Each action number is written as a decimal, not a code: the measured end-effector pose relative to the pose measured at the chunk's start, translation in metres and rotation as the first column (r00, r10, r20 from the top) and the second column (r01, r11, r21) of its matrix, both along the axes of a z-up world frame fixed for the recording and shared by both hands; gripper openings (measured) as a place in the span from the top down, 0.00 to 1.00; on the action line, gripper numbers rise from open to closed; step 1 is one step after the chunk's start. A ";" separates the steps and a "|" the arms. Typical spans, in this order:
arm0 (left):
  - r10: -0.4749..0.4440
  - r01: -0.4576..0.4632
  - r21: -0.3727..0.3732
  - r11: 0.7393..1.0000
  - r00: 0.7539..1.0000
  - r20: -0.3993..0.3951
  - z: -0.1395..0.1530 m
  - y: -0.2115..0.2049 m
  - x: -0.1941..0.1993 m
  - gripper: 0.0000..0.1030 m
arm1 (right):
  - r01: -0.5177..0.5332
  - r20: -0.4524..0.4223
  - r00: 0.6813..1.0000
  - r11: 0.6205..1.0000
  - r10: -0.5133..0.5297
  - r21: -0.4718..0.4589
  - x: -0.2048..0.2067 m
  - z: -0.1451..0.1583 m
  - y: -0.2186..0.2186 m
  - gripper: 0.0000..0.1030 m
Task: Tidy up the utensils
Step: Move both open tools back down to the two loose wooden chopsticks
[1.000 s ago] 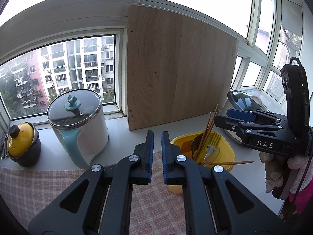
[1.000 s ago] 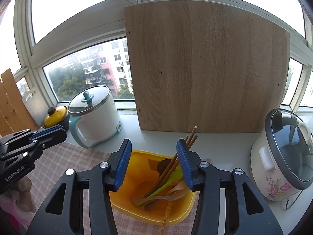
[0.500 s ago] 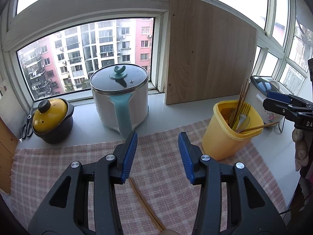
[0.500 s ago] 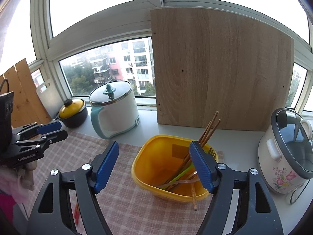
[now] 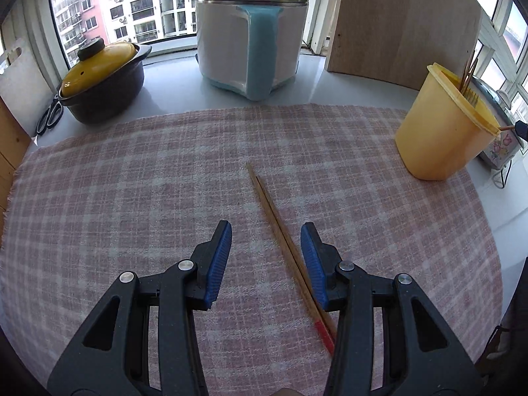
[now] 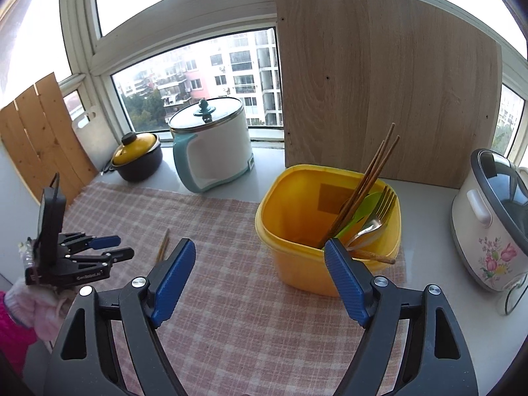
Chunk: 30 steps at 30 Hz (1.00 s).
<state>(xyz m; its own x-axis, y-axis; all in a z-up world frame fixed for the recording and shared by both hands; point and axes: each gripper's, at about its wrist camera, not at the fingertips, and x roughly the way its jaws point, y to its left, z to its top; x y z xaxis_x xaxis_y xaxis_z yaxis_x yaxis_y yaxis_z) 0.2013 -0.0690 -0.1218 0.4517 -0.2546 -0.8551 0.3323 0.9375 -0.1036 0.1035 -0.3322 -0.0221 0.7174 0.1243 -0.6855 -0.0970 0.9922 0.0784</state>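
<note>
**Chopsticks on the cloth, both grippers empty**

Your left gripper (image 5: 265, 241) hangs over the pink-and-white checked woven cloth (image 5: 132, 198), its ribbed blue pads parted about halfway with nothing pressed between them. A pair of slim wooden chopsticks with red-painted ends (image 5: 280, 234) lies flat on that cloth, running through the gap between the jaws and close along the right-hand pad without being gripped. The thin tips point away from you, toward the far edge of the cloth.

Your right gripper (image 6: 259, 264) has its jaws widening at this moment, already spread far, and holds nothing; only cloth shows between the pads.

The yellow, square-mouthed plastic tub with rounded corners (image 6: 290, 227) stands on the right end of the cloth. Inside it lean several brown wooden chopsticks (image 6: 369, 178), a metal fork (image 6: 379, 211) and a smooth green plastic utensil (image 6: 363, 208); one wooden stick rests across the rim.

Behind the cloth, on the glossy white sill, sit a white electric pot with a teal handle and glass lid (image 5: 250, 33) and a dark ceramic pot with a yellow lid (image 5: 102, 82). A flowered white rice cooker (image 6: 488, 227) stands beyond the cloth's right end, and a flat wood-grain board (image 6: 379, 82) leans against the window behind the tub.
</note>
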 end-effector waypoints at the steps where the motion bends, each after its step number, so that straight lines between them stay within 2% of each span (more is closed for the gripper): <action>1: 0.005 -0.005 -0.004 1.000 1.000 -0.017 -0.006 0.001 0.001 0.57 | -0.002 -0.012 1.000 1.000 0.002 0.007 -0.002 -0.004 0.000 0.22; 8: 0.040 -0.041 -0.012 0.999 0.994 -0.104 -0.030 -0.002 0.008 0.57 | 0.016 -0.054 0.998 0.999 -0.013 0.047 -0.008 -0.018 -0.005 0.22; 16: 0.053 -0.052 0.012 0.999 0.992 -0.112 -0.041 -0.003 0.011 0.57 | 0.028 -0.080 0.997 0.998 -0.023 0.063 -0.009 -0.027 -0.009 0.22; 18: 0.055 -0.053 0.019 0.998 0.993 -0.108 -0.044 -0.003 0.012 0.62 | 0.030 -0.090 0.996 0.997 -0.024 0.071 -0.008 -0.030 -0.009 0.22; 24: 0.055 -0.054 0.010 0.998 0.994 -0.095 -0.045 0.001 0.009 0.64 | 0.016 -0.108 0.994 0.997 -0.007 0.077 -0.007 -0.036 -0.002 0.22; 30: 0.048 -0.045 0.043 0.998 0.997 -0.068 -0.044 -0.004 0.011 0.67 | -0.005 -0.120 0.993 0.997 0.014 0.078 -0.004 -0.041 0.008 0.22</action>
